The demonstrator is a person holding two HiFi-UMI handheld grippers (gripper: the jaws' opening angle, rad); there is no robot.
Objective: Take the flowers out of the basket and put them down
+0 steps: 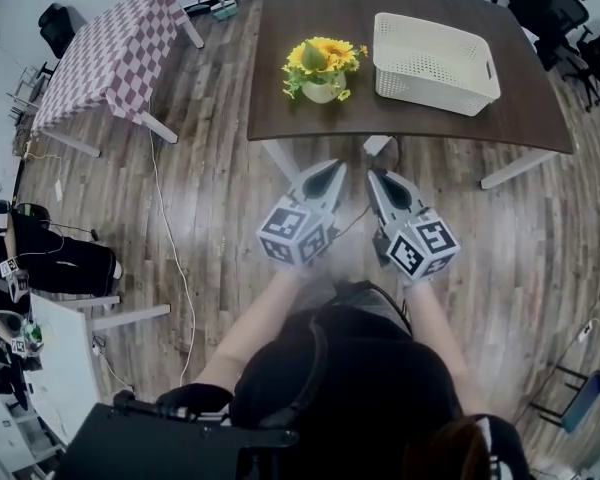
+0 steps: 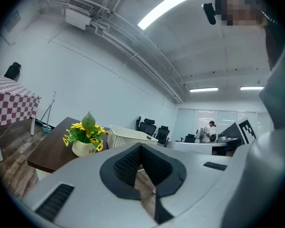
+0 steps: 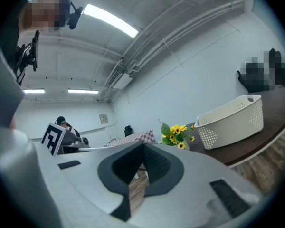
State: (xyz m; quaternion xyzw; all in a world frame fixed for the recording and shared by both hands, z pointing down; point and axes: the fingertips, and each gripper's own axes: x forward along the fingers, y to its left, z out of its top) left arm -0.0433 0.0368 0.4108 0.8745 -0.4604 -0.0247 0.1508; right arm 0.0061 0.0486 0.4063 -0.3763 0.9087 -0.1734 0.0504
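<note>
From the head view, you held the left gripper (image 1: 331, 171) and the right gripper (image 1: 378, 179) side by side over the wooden floor (image 1: 210, 168), just short of the near edge of the dark table (image 1: 300, 118). The flowers (image 1: 322, 66) stood in their pot near that edge, outside the white basket (image 1: 435, 63), which sat on the table's right half. A checked table (image 1: 110, 53) stood well off to the left.

In the left gripper view, your jaws were fully together with nothing between them.

In the right gripper view, your jaws were likewise pressed together and empty, with the flowers left of the basket.
</note>
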